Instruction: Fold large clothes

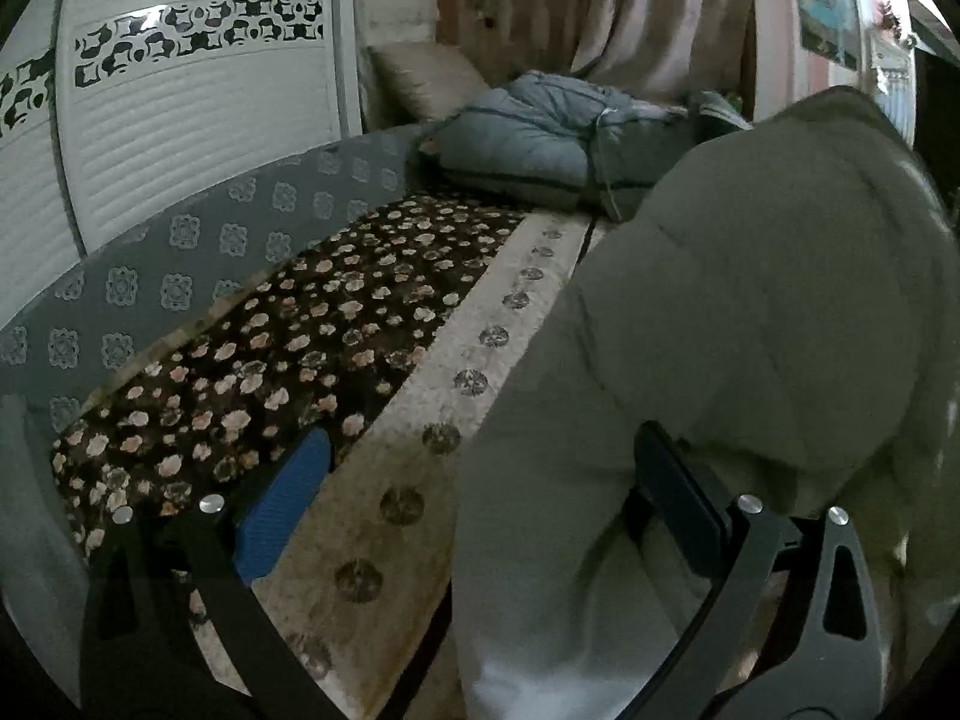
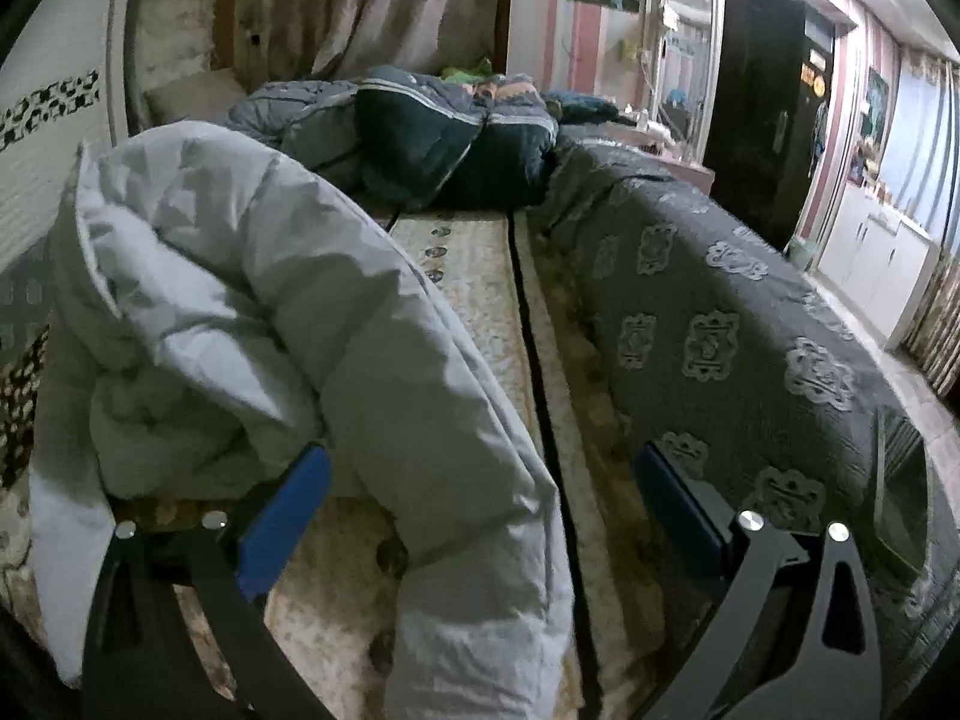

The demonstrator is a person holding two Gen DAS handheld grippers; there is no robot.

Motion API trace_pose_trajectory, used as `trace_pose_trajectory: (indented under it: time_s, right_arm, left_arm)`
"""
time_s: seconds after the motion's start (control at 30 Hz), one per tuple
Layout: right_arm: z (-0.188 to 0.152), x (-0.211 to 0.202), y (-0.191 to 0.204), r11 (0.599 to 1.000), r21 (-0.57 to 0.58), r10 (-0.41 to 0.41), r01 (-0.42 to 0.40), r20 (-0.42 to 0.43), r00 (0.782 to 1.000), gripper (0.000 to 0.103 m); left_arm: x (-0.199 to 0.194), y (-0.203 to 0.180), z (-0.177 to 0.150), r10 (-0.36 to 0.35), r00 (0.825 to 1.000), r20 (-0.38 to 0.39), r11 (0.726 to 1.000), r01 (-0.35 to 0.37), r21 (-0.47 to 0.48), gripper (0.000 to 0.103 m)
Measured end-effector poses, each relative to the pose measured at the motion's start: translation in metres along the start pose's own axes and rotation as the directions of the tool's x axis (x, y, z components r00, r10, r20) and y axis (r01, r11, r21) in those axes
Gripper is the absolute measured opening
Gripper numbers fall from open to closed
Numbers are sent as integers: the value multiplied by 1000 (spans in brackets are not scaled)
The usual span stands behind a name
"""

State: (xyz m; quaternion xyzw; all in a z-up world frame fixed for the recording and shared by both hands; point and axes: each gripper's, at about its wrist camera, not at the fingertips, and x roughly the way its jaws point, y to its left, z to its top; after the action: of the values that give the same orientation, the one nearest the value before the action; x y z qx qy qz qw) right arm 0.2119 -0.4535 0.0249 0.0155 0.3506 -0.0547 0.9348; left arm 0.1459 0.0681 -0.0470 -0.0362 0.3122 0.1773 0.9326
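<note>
A large pale grey puffer coat [image 2: 252,312] lies bunched on the bed, one padded sleeve or edge running down toward the camera in the right wrist view. The same coat [image 1: 750,330] fills the right half of the left wrist view as a grey-green mound. My left gripper [image 1: 480,480] is open, its fingers spread wide; the coat's edge lies between them and the right finger [image 1: 678,492] rests against the fabric. My right gripper [image 2: 480,492] is open too, with the coat's lower fold lying between its blue pads [image 2: 282,516], not pinched.
The bed carries a beige patterned mattress cover [image 1: 384,516], a dark flowered blanket [image 1: 288,348] and a grey medallion-print bedspread [image 2: 720,324]. Folded blue and dark quilts [image 2: 432,138] are piled at the head. A white wardrobe [image 1: 180,120] stands left; curtains [image 2: 360,0] hang behind.
</note>
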Motion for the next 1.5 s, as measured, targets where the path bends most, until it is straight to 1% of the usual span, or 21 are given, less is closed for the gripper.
trace_pose_trajectory:
  time_s: [0.07, 0.17, 0.23, 0.3, 0.37, 0.47, 0.53, 0.63, 0.7, 0.83, 0.87, 0.9, 0.93, 0.97, 1.0, 1.03, 1.13, 1.2, 1.27, 1.37, 1.5]
  right_arm:
    - [11, 11, 2, 1000, 16, -19, 19, 5, 1000, 101]
    - [16, 16, 3, 999, 44, -28, 26, 45, 999, 101]
    - [7, 20, 3, 996, 85, -45, 40, 62, 997, 102]
    - [8, 30, 7, 997, 76, -29, 27, 24, 999, 102]
    - [12, 38, 12, 999, 32, -4, 2, 35, 999, 102]
    - [16, 67, 10, 1000, 8, -17, 16, 15, 1000, 102]
    - [16, 89, 6, 1000, 27, -12, 13, -21, 1000, 101]
    - [11, 119, 7, 999, 50, 16, -12, -73, 997, 101]
    - [8, 131, 11, 999, 42, 32, -28, -96, 995, 101]
    - [3, 158, 17, 1000, 26, 22, -18, -161, 987, 101]
    - [2, 163, 19, 1000, 13, 13, -11, -179, 984, 95]
    - [2, 168, 20, 1000, 10, 13, -11, -194, 981, 86]
    - [2, 171, 18, 999, 33, 29, -23, -207, 978, 59]
    - [2, 171, 15, 997, 67, 47, -34, -208, 977, 44]
    - [4, 170, 9, 989, 132, 97, -70, -204, 974, 28]
    - [5, 169, 6, 982, 166, 125, -92, -200, 972, 22]
    - [17, 156, -1, 979, 182, 112, -87, -137, 984, 17]
    - [32, 141, -18, 973, 223, 81, -65, -65, 995, 15]
    - [48, 126, -39, 965, 257, 42, -41, 4, 999, 14]
    - [79, 101, -77, 949, 313, -72, 37, 99, 992, 14]
    - [118, 97, -121, 917, 362, -224, 168, 120, 967, 16]
  left_arm:
    - [15, -5, 7, 37, 999, -10, 999, -37, 1, 100]
    - [23, -11, 3, 53, 997, 60, 998, -51, -27, 100]
    - [27, -17, -4, 79, 996, 48, 997, -80, 16, 100]
    - [27, -17, -2, 40, 998, 40, 999, -41, 27, 100]
    - [33, -20, -5, 48, 998, 50, 996, -51, 73, 100]
    - [52, -28, -14, 91, 996, 22, 980, -94, 173, 100]
    - [65, -26, -17, 106, 994, -17, 979, -101, 180, 100]
    - [75, -17, -23, 57, 994, -90, 989, -43, 142, 100]
    - [80, -22, -27, 54, 993, -105, 982, -34, 185, 100]
    - [101, -29, -34, 22, 977, -214, 985, 15, 171, 99]
    - [105, -31, -34, 16, 974, -228, 986, 23, 165, 96]
    - [111, -36, -33, 21, 972, -232, 983, 22, 180, 86]
    - [118, -39, -31, 36, 973, -230, 981, 10, 196, 82]
    - [125, -42, -29, 52, 972, -228, 979, -5, 202, 68]
    - [128, -42, -27, 46, 970, -239, 982, 0, 189, 41]
    - [133, -41, -24, 23, 966, -258, 986, 20, 163, 24]
    - [134, -30, -9, -105, 959, -262, 994, 113, 16, 8]
    - [132, -27, 10, -112, 967, -230, 994, 108, -28, 5]
    - [132, -32, 31, -108, 978, -180, 994, 106, -17, 4]
    - [137, -57, 70, -82, 992, -97, 993, 90, 81, 3]
    - [139, -84, 147, -67, 998, -7, 994, 67, 89, 3]
